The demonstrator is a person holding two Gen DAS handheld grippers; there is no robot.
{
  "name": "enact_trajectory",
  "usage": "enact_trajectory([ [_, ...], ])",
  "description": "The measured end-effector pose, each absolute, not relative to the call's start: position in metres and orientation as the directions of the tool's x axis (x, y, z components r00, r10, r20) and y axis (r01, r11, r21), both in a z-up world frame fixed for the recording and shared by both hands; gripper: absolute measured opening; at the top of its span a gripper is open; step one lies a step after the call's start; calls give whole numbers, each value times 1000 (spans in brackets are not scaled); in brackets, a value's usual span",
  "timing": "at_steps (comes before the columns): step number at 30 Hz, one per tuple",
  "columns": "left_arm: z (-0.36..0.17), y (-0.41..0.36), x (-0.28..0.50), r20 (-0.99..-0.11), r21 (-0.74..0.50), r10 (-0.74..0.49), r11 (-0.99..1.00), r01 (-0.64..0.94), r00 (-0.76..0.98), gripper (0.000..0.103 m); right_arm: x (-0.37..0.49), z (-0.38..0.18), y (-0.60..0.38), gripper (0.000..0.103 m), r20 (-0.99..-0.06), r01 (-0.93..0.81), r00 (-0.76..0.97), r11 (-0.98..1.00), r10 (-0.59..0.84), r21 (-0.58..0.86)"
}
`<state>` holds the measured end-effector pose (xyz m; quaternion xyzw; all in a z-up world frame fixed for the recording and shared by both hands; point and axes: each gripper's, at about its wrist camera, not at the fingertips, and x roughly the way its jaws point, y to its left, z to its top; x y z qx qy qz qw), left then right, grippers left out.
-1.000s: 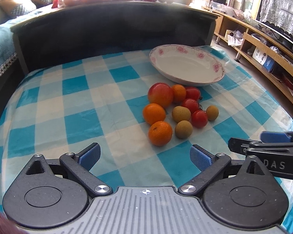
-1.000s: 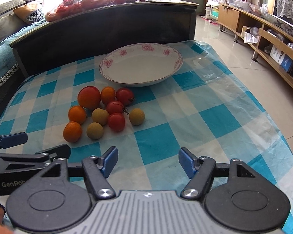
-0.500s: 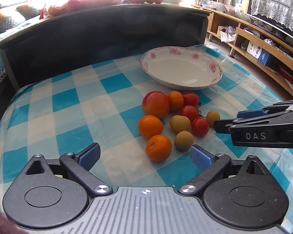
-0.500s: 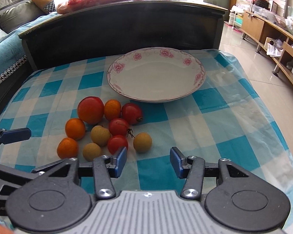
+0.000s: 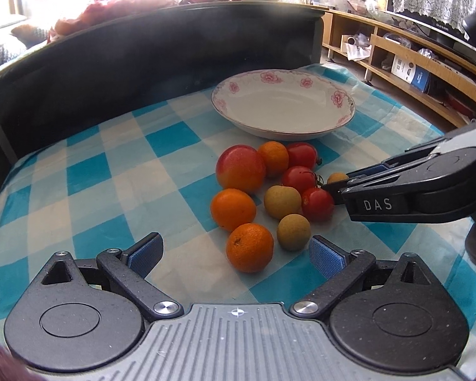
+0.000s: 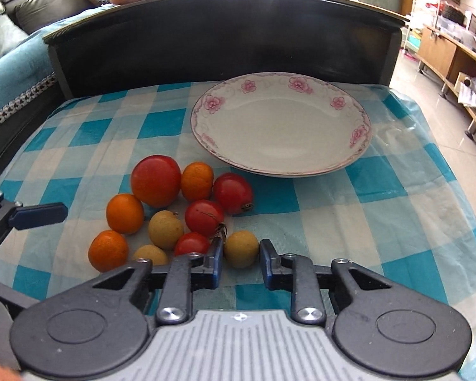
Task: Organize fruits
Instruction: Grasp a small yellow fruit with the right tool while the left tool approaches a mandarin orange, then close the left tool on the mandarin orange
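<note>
The right gripper [image 6: 240,265], partly open and holding nothing, brackets a small tan fruit [image 6: 241,248] between its pads; light, round and thin-skinned, it likely rolls, so pinch gently across its middle, while the left gripper [image 5: 234,255] waits wide open.

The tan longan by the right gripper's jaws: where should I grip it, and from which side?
Grip the longan across its middle, coming low from the near side as the right gripper already does. It is round and sits at the cluster's right edge, with bare tablecloth to its right. The cherry tomato crowds its left, so watch that pad. Jaws stand open, either side of it.
</note>
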<state>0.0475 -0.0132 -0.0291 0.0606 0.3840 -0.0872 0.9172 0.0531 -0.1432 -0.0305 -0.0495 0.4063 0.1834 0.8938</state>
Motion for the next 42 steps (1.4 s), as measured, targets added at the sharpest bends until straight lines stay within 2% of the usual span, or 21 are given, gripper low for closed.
enact_trajectory([
  [5,-34,-18,50,-714,59,-127,969,239,689,95,50,-30,-142,28,-746,-385,598,921,295,55],
  [8,-38,-15,55,-733,21,-153,969,248,663,88,51,-30,-146,28,-746,-385,589,919,311,79],
  [19,-33,0,62,-737,-71,-206,971,229,644,79,53,-30,-154,28,-752,-370,563,918,343,142],
  [23,-34,-5,61,-734,-59,-223,962,266,641,77,52,-30,-154,28,-753,-368,562,919,342,143],
  [28,-38,-20,61,-732,25,-204,945,325,650,76,52,-30,-153,28,-757,-369,559,919,338,138],
  [35,-37,-17,58,-742,25,-198,947,321,641,77,55,-31,-154,29,-762,-369,549,917,344,149],
  [38,-35,-16,58,-749,17,-200,947,321,631,71,55,-31,-155,29,-764,-369,544,917,347,153],
  [39,-34,-16,59,-752,11,-210,944,331,625,64,55,-31,-155,29,-764,-369,543,916,348,156],
  [42,-31,-17,61,-765,6,-218,938,346,606,53,56,-31,-156,29,-768,-368,537,916,348,158],
])
